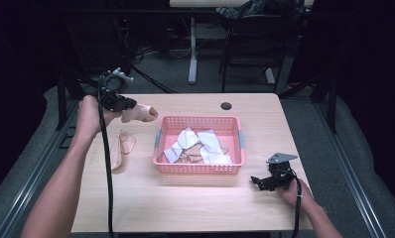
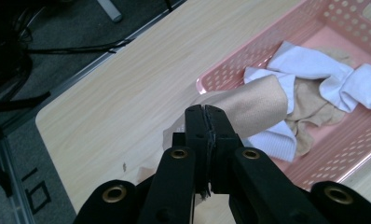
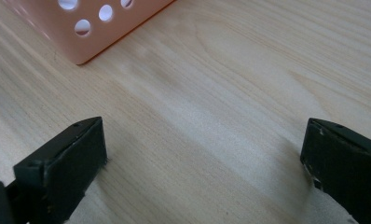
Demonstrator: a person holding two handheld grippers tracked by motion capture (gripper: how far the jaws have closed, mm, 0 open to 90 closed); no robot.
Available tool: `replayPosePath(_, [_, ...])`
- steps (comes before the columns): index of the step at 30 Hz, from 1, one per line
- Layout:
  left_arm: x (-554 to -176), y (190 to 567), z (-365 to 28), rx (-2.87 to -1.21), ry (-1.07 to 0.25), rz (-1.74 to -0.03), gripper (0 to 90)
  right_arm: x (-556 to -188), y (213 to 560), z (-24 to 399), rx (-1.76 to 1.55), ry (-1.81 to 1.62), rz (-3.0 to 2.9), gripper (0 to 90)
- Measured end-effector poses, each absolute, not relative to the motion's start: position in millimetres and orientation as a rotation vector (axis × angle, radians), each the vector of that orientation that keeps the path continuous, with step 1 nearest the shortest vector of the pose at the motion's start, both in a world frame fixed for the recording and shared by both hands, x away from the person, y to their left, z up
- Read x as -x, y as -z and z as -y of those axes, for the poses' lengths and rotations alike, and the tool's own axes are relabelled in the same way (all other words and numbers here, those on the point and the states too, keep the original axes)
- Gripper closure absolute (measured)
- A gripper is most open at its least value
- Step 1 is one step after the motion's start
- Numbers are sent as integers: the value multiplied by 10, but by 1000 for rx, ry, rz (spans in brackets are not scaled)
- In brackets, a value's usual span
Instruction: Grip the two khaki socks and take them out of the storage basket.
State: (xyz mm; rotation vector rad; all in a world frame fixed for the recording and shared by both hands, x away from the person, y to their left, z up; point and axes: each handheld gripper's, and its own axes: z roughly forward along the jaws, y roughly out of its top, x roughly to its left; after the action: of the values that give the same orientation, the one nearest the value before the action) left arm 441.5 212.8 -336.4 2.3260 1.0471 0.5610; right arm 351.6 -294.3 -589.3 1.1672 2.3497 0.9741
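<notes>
Left of centre in the high view, the left gripper (image 1: 128, 105), pinching a beige sock (image 1: 142, 114), should release it well over the pink basket (image 1: 199, 171); the right gripper (image 1: 261, 182) rests spread on the worktop (image 1: 185, 208).

Dim room, one bright light-wood rectangular table (image 1: 195, 208)

Grey carpet floor (image 1: 205, 82) runs beyond it, a white metal desk leg (image 1: 192, 49) stands behind (black cables trail beside it), black curtain (image 1: 369, 74) hangs right, and a round black grommet (image 1: 226, 105) marks the tabletop.
</notes>
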Motion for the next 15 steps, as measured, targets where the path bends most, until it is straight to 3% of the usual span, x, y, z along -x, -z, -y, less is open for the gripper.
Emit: replayPosePath(15, [-4390,3735,-2637,-2296,-519,-1199,888,-3516,5895,2941,-1169,-980,-2348,0])
